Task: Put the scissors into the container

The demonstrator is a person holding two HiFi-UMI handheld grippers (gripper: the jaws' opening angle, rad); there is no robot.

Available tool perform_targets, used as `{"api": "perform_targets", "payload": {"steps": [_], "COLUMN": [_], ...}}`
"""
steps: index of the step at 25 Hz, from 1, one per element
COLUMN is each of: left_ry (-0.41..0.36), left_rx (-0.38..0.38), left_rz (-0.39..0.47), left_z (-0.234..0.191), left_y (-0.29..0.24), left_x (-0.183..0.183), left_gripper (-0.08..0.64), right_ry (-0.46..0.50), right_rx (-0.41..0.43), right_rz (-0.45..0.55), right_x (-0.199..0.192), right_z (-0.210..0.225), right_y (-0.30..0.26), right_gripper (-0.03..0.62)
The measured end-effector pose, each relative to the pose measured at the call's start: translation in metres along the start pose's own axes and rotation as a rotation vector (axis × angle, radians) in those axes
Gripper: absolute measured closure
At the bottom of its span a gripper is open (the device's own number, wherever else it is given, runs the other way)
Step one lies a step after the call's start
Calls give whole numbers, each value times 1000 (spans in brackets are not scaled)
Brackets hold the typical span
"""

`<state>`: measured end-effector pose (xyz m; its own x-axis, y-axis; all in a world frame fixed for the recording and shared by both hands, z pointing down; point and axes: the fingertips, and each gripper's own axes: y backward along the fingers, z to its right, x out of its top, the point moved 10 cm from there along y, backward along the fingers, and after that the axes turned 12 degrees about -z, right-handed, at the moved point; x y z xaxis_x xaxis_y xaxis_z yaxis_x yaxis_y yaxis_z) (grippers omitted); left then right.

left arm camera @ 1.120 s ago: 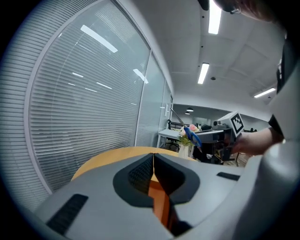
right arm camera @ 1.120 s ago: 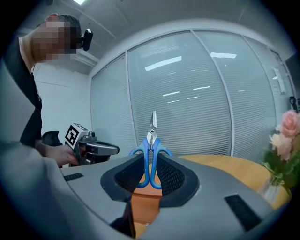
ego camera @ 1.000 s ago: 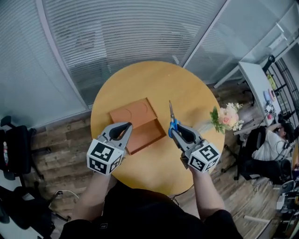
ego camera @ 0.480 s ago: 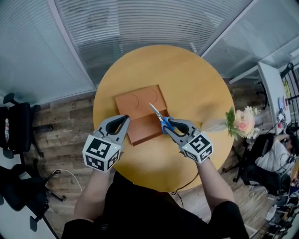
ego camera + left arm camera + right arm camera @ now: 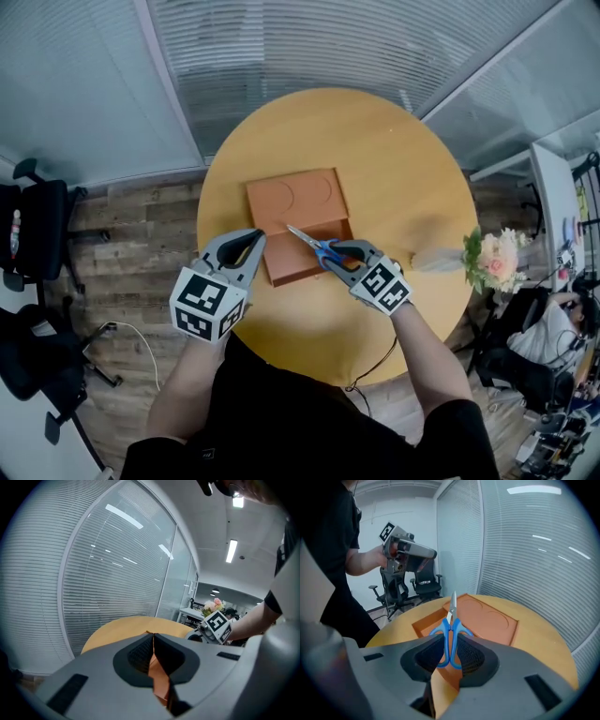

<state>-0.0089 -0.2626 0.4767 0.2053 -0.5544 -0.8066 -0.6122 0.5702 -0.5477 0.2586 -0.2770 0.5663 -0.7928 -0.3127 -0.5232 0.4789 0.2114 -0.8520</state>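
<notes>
One round wooden desk (image 5: pixel 412 187) carries one flat orange container (image 5: pixel 300 192) with two circles pressed into its top. My left gripper (image 5: pixel 255 236), jaws closed and empty, hangs by its near corner. My right gripper (image 5: pixel 330 253) has dropped, clamping the one pair of blue-handled steel scissors (image 5: pixel 312 244), which is now over the container's open tray, no longer beside it.

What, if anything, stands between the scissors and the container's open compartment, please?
Nothing visible does. The scissors, gripped by their blue handles in the right gripper's jaws, hang over the container's open compartment, whose visible part holds nothing. The left gripper sits off by its left edge.
</notes>
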Motion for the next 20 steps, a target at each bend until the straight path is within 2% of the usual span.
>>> {"api": "perform_targets", "payload": {"steps": [5,11,20], "left_ry": [11,12,5], "left_rx": [4,-3,-6], "left_rz": [-5,-24,-30], "left_z": [-4,-7,-13], "left_y": [3,4,10], "left_x": [-5,-9,-8], "left_gripper": [545,545,545], "right_ry": [34,94,79], "right_rx": [32,69,107], "right_rz": [-82,-233,-301], "right_x": [-6,-19,-8], "right_z": [2,2,12], "right_y": [-22,-50,-72], "right_gripper": [491,491,491]}}
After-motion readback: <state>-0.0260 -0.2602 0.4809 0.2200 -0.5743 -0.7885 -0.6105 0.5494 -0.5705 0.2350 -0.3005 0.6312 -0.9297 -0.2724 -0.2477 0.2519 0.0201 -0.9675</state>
